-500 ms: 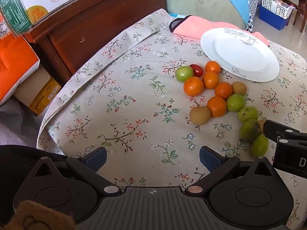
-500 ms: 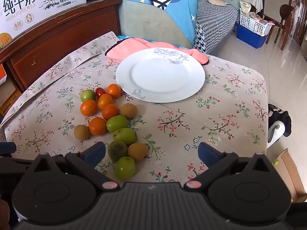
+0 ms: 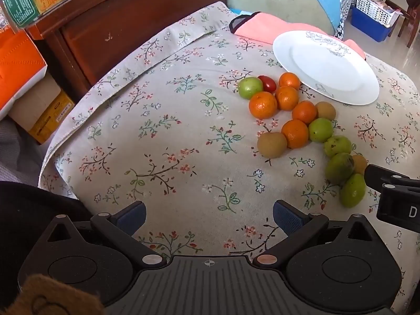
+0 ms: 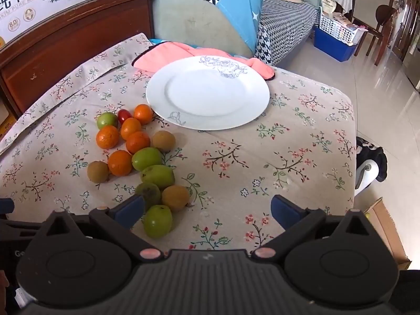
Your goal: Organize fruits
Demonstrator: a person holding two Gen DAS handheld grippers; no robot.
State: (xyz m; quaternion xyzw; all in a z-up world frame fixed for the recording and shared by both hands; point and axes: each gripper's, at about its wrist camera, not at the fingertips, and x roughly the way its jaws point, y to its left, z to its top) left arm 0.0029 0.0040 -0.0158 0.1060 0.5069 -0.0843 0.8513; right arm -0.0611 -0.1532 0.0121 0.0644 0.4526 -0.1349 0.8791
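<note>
A cluster of small fruit lies on the floral tablecloth: several oranges [image 4: 107, 136], several green fruits [image 4: 158, 221], brownish fruits [image 4: 175, 198] and one red cherry tomato [image 4: 124, 115]. An empty white plate [image 4: 207, 97] sits just behind the cluster. My right gripper [image 4: 207, 208] is open, hovering near the front of the cluster, with the nearest green fruit beside its left finger. My left gripper [image 3: 209, 215] is open over bare cloth, left of the fruit [image 3: 263, 105]. The right gripper's finger [image 3: 388, 178] shows at the left wrist view's right edge, close to a green fruit [image 3: 352, 190].
A pink cloth [image 4: 168, 56] lies behind the plate. A dark wooden headboard [image 3: 126, 26] with milk cartons [image 4: 39, 2] stands at the back left, boxes [image 3: 21, 73] beside it. A sofa [image 4: 283, 23] and blue basket [image 4: 333, 42] are beyond. The table's right edge [image 4: 353, 157] drops to tiled floor.
Both grippers have shifted slightly forward; the fruit and plate sit a little lower and nearer in both views. Nothing on the table has moved.
</note>
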